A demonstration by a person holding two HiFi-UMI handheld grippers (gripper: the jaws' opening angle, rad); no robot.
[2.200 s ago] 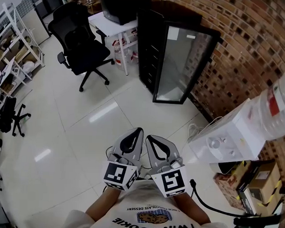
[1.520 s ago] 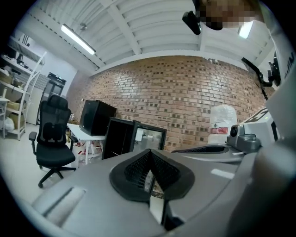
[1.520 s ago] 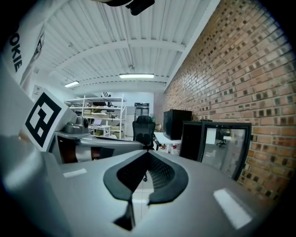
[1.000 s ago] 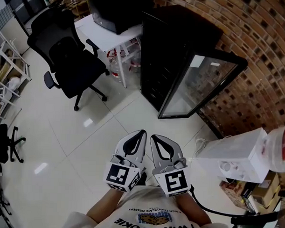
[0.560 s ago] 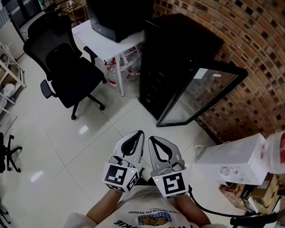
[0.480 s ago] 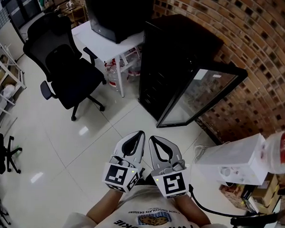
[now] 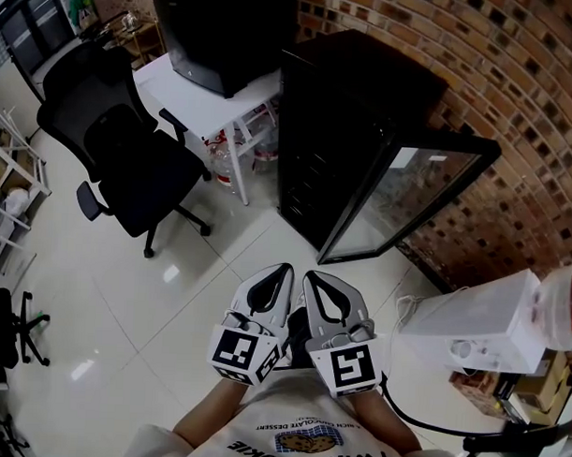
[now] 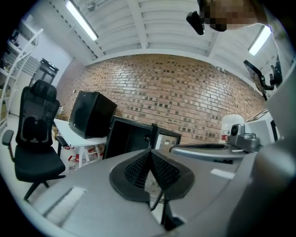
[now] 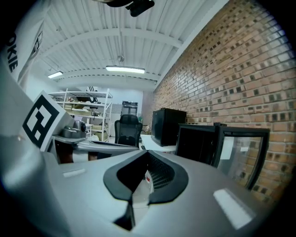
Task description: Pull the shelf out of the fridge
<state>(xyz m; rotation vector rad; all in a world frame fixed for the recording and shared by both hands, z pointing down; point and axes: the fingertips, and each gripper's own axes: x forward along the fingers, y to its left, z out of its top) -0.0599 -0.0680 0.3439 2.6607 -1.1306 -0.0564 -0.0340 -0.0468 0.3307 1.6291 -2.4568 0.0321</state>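
Observation:
A black fridge (image 7: 346, 122) stands against the brick wall, its glass door (image 7: 408, 208) swung open to the right. Its inside is dark; only faint shelf edges (image 7: 301, 191) show. My left gripper (image 7: 281, 270) and right gripper (image 7: 311, 276) are held side by side near my chest, above the white floor, well short of the fridge. Both are shut with nothing in them. In the left gripper view the fridge (image 8: 129, 139) lies beyond the closed tips of the left gripper (image 8: 151, 152). In the right gripper view the fridge (image 9: 199, 141) and its door (image 9: 243, 152) stand to the right of the right gripper (image 9: 147, 153).
A white table (image 7: 202, 89) with a black box (image 7: 223, 29) on it stands left of the fridge, bottles (image 7: 261, 147) underneath. A black office chair (image 7: 120, 142) is further left. A white water dispenser (image 7: 480, 319) stands at the right, a cable (image 7: 420, 420) by my side.
The view has closed in on the fridge, which now sits larger and nearer the middle. Both grippers stay shut and side by side.

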